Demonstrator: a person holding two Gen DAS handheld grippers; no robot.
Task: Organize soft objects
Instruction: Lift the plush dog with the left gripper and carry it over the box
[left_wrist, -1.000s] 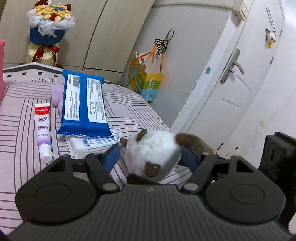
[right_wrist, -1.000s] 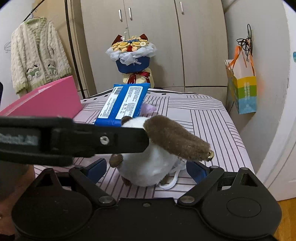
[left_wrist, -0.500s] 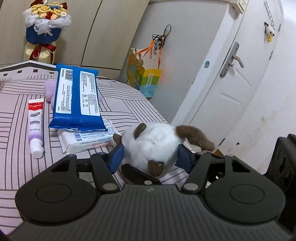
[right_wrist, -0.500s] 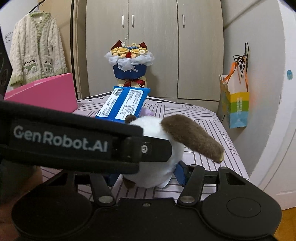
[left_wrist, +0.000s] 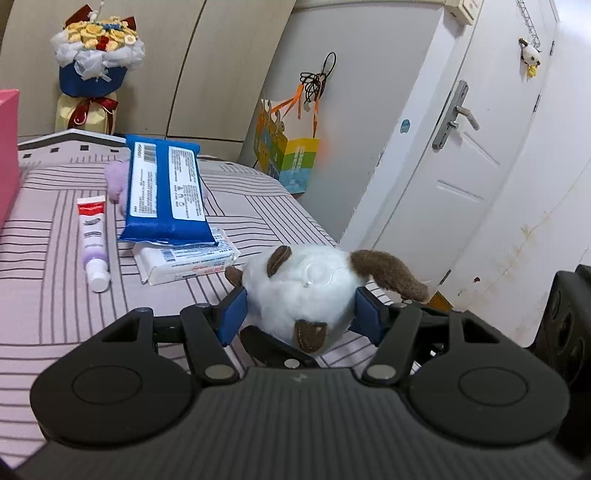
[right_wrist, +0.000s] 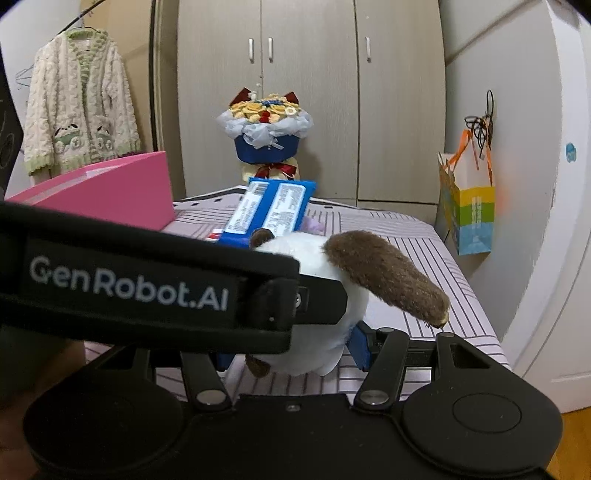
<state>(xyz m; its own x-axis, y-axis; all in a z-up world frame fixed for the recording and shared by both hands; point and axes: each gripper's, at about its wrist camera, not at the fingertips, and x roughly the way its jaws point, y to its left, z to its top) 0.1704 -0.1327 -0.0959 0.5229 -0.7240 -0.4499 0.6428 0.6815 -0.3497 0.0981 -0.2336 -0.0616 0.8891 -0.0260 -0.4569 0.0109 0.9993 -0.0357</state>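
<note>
Both grippers (left_wrist: 299, 314) (right_wrist: 291, 347) prob. clamp plush toy (left_wrist: 303, 291).

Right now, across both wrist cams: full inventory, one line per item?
plush toy: 1, white with brown ears, between both grippers' jaws at the bed's near edge
blue pack: 1, blue, mid-bed, lying on the white pack
white pack: 1, white, under the blue pack
toothpaste: 1, white-red-purple, left of the packs
purple fluff: 1, lilac, behind the blue pack
pink box: 1, pink, bed's left
bouquet: 1, yellow-blue, beyond the bed
gift bag: 1, multicoloured, hanging right
cardigan: 1, cream, hanging left
left gripper: black, blue pads
right gripper: black, blue pads
</note>
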